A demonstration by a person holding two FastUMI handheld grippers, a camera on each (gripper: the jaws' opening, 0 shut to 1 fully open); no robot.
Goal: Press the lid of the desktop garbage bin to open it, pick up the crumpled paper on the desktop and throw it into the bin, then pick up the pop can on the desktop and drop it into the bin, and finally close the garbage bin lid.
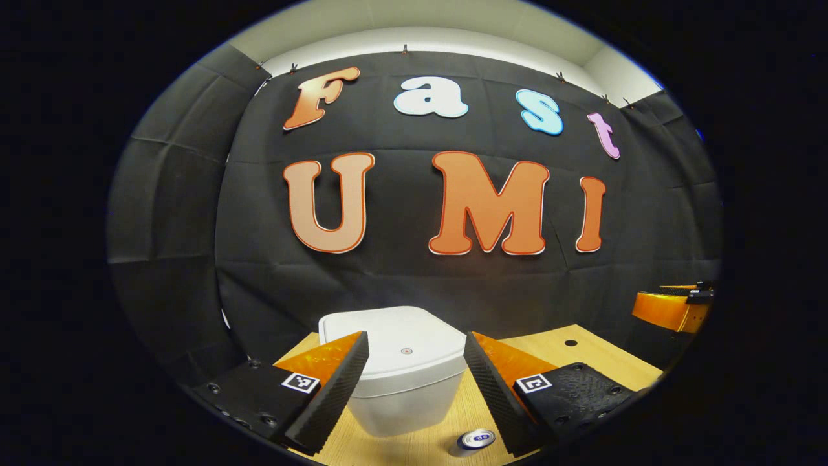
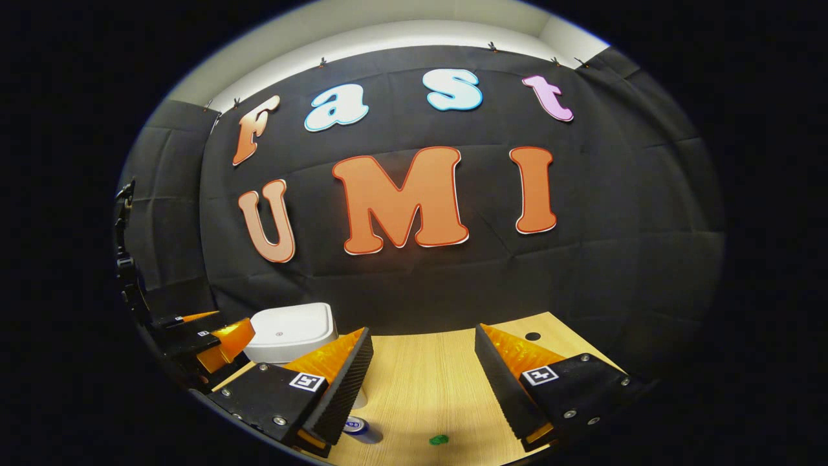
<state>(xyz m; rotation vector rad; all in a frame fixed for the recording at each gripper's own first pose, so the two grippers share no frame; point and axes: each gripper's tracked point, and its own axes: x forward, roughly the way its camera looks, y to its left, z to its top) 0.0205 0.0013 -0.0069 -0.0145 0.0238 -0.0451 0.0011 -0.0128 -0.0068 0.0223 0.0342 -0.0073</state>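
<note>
Left gripper (image 1: 416, 382) was held above the table with its jaws spread wide and nothing between the pads; the two fingers framed the desktop garbage bin (image 1: 401, 369) without touching it. Right gripper (image 2: 424, 382) was likewise spread wide and empty, hovering over bare wood to the right of the bin. In the left gripper view the bin stood directly ahead, white, with rounded corners, its lid (image 1: 398, 340) down and flat with a small round mark near the centre. The pop can (image 1: 476, 439) stood upright on the wooden table (image 1: 582, 356) in front of the bin and slightly to its right, close to the inner edge of the left gripper's right-hand finger; whether it touched that finger could not be told. In the right gripper view the can was partly hidden behind that gripper's left-hand finger, in front of the bin. A small green crumpled paper (image 2: 438, 440) lay on the table to the right of the can, well apart from the bin and between the right gripper's fingers but lower than them. A small dark hole (image 1: 570, 343) marked the table surface to the right of the bin, near the back edge. The other gripper showed at the bin's left side in the right gripper view.
</note>
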